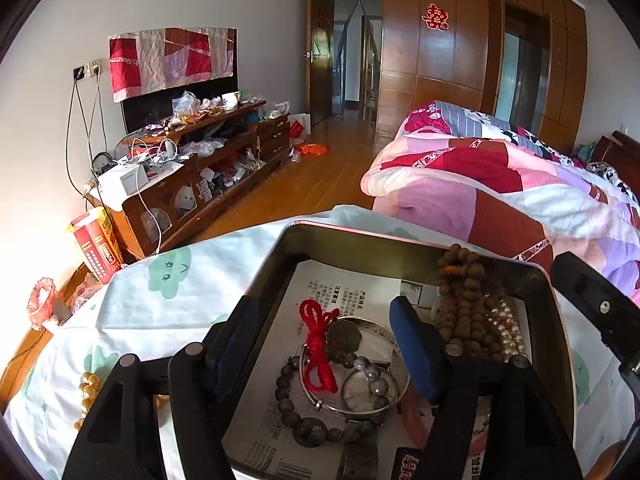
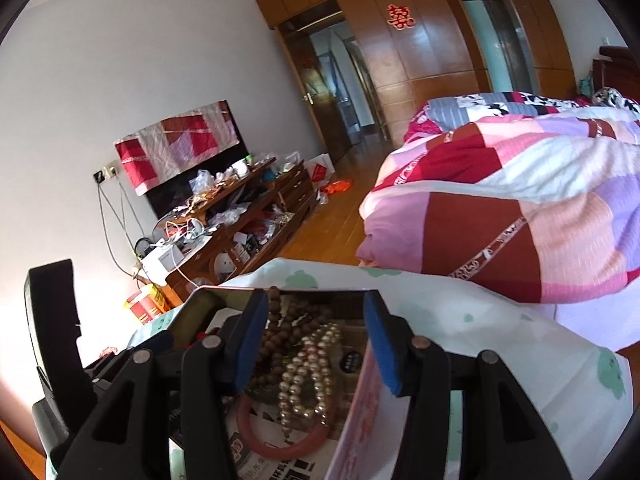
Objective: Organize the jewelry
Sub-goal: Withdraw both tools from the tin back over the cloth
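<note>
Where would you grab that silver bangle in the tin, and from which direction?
Judging from the left wrist view, take the silver bangle on its bare right-hand arc, coming down from above with one finger inside the ring and one outside. It lies flat on the paper lining, and the red cord and grey bead bracelet cross its left side, so that side is cluttered.

Patchwork quilt, cluttered TV cabinet, wardrobe

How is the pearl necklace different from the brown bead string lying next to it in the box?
The pearl necklace has shiny, cream beads; the brown bead string has dull, wood-coloured ones. The pearls lie nearer the camera, partly over a pink bangle; the brown beads pile toward the tin box's far wall. Both are loose, coiled strands of round beads, touching each other.
</note>
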`<control>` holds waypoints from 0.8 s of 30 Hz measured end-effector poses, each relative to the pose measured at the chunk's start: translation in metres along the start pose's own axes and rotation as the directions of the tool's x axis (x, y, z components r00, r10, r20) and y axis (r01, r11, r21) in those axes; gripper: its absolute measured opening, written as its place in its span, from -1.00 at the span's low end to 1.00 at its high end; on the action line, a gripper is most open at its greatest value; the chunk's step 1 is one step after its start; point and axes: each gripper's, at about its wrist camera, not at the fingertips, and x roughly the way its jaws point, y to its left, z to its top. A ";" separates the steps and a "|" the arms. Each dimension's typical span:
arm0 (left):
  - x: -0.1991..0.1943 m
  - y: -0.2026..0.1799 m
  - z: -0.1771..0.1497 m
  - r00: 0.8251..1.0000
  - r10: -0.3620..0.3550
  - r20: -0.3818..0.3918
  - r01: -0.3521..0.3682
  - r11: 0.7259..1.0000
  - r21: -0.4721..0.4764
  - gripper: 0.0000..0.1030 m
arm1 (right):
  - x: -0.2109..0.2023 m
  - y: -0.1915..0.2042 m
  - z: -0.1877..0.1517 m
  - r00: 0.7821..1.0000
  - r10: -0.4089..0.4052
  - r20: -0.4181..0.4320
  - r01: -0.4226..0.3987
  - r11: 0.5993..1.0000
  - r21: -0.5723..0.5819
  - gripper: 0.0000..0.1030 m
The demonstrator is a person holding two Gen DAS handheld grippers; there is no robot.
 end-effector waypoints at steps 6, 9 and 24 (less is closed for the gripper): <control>-0.025 0.001 -0.007 0.997 0.066 0.044 -0.067 0.997 0.034 0.34 | 0.004 0.003 -0.005 1.000 -0.006 -0.025 0.006 1.000 -0.005 0.03; -0.038 0.016 -0.014 0.998 0.048 0.036 -0.048 0.999 -0.005 0.34 | 0.003 0.007 -0.008 1.000 -0.017 -0.019 0.017 1.000 -0.019 0.14; -0.083 0.083 -0.045 0.990 0.136 0.041 -0.130 0.984 -0.123 0.34 | -0.022 0.046 -0.040 0.993 -0.101 -0.054 0.094 0.987 -0.128 0.29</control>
